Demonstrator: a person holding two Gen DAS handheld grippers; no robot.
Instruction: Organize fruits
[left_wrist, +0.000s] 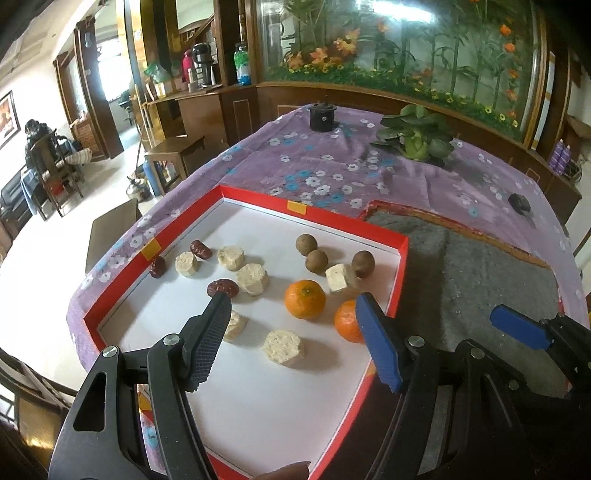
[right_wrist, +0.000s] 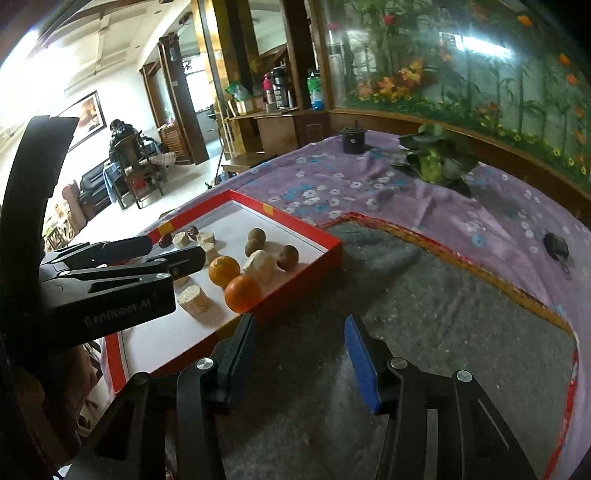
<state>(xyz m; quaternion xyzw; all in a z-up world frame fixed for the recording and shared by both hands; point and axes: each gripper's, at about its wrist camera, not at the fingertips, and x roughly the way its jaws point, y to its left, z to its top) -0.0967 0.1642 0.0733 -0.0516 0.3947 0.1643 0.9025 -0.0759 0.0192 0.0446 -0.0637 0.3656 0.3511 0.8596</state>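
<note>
Purple floral cloth (left_wrist: 325, 173) drapes the tabletop, with a grey felt mat (left_wrist: 476, 273) at right of the left wrist view and a red-rimmed tray (left_wrist: 255, 197) with a smooth white floor at centre-left. All the fruit lies loose in that tray: two glossy, round oranges (left_wrist: 305, 298), three dull brown balls that look like longans (left_wrist: 306, 244), wrinkled dark-red dates (left_wrist: 222, 287), and pale, chalky, faceted chunks (left_wrist: 252, 278).

Low in that view the left gripper (left_wrist: 295, 339) hangs over the tray, fingers spread wide and empty, the near orange just beside its blue pad. Seen from the right wrist view, the right gripper (right_wrist: 299, 350) hovers over the mat, fingers parted with nothing between them.

Risks, as I judge them: the round fruit would roll on the slick white floor if a finger nudges it off-centre, scattering its neighbours. Pale chunks look crumbly and might chip under a hard squeeze. Low tray walls could catch a descending finger and shift the whole tray on the cloth.
</note>
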